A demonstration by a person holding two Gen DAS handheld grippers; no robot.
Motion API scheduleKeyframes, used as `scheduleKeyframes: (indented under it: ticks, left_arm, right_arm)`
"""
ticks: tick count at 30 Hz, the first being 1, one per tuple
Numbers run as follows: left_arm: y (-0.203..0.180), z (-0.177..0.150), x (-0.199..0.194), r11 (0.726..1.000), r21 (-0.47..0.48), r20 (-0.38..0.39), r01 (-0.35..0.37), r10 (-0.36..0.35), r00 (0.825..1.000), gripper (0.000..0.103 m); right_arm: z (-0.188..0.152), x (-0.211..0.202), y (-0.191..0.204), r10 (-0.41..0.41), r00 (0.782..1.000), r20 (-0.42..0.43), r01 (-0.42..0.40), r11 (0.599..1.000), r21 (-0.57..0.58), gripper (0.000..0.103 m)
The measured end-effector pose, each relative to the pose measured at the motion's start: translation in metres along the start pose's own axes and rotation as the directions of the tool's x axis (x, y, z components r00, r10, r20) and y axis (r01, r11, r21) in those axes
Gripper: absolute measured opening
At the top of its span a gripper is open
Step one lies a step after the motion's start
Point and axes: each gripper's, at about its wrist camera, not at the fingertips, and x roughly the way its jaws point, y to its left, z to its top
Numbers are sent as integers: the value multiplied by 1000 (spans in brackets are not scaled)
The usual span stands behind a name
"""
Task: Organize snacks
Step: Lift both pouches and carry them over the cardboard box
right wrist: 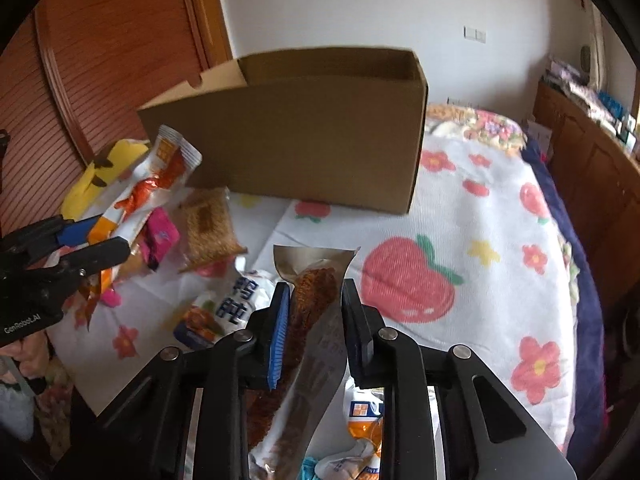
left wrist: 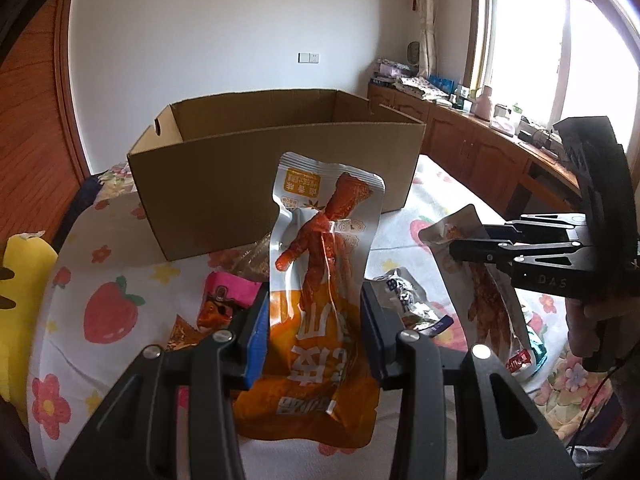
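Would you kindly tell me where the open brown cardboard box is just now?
The open brown cardboard box stands on the flower-print bedsheet, centre of both wrist views, behind the loose snack packets and beyond both tongs.

Bedspread (left wrist: 120,344), white with strawberry and flower print. Yellow plush toy (left wrist: 24,276) at its edge. Wooden cabinets (left wrist: 472,140) under a bright window (left wrist: 532,48), tops cluttered. Reddish slatted door (right wrist: 100,60).
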Motion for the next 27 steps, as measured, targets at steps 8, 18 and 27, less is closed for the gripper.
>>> scheduleKeyframes:
  ticks: [8, 18, 27]
  left_arm:
    - [-5, 10, -24, 1000, 6, 45, -12, 12, 999, 40]
    - [-5, 39, -53, 999, 20, 116, -43, 41, 992, 40]
    - [-2, 74, -73, 998, 26, 172, -59, 54, 984, 41]
  right_arm:
    - [12, -31, 11, -2, 997, 73, 4, 1000, -29, 23]
    - [38, -79, 26, -10, 987, 162, 25, 996, -90, 23]
    - [70, -111, 32, -1, 976, 217, 31, 991, -132, 23]
